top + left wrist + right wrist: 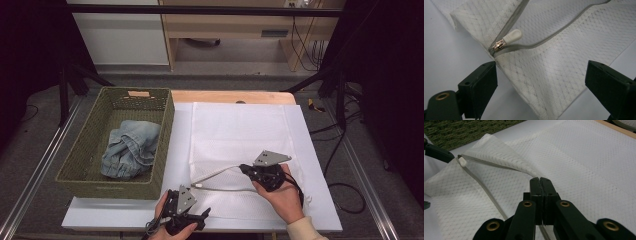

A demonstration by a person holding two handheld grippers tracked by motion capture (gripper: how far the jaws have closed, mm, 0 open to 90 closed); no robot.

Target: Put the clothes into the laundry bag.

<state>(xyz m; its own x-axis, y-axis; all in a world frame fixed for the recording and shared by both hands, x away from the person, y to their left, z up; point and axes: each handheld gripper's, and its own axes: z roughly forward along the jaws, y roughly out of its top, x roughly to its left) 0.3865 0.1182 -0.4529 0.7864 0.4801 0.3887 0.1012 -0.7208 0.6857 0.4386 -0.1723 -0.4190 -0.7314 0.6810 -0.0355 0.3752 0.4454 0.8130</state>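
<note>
Holding the mesh laundry bag's (240, 135) upper edge pinched in your right gripper (540, 180), bring your spread left gripper (541, 75) forward onto the zipper pull (512, 36) just ahead.

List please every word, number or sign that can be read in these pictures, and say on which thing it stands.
No readable text.
The basket bears a small label on its near wall, too small to read.
The mesh bag, its zipper pull and the jeans show no writing.
</note>
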